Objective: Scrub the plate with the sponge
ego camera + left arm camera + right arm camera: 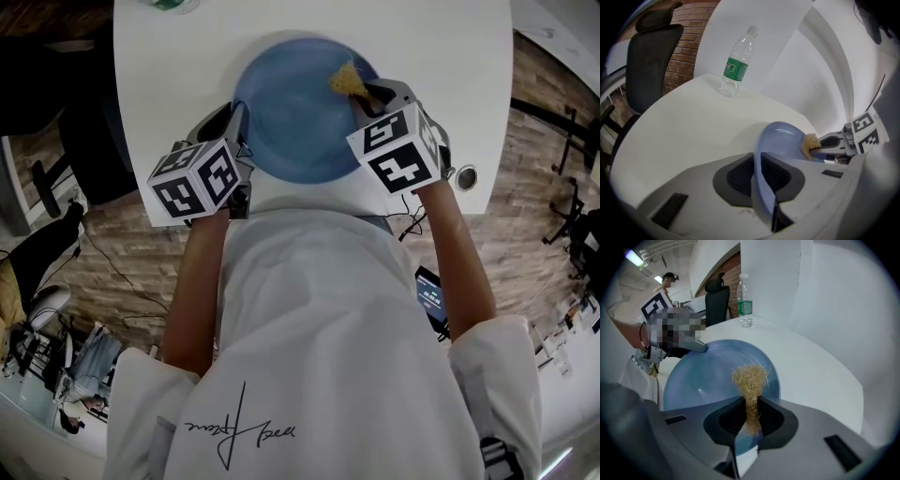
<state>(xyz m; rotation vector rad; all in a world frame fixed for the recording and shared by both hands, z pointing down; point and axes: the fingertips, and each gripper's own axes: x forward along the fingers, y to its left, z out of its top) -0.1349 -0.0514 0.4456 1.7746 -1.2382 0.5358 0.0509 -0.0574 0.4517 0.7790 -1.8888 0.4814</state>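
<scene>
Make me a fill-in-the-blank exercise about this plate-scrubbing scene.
The left gripper grips the blue plate by its ____. The right gripper is shut on the ____. The water bottle has a ____ label.
Missing words: rim; sponge; green.
</scene>
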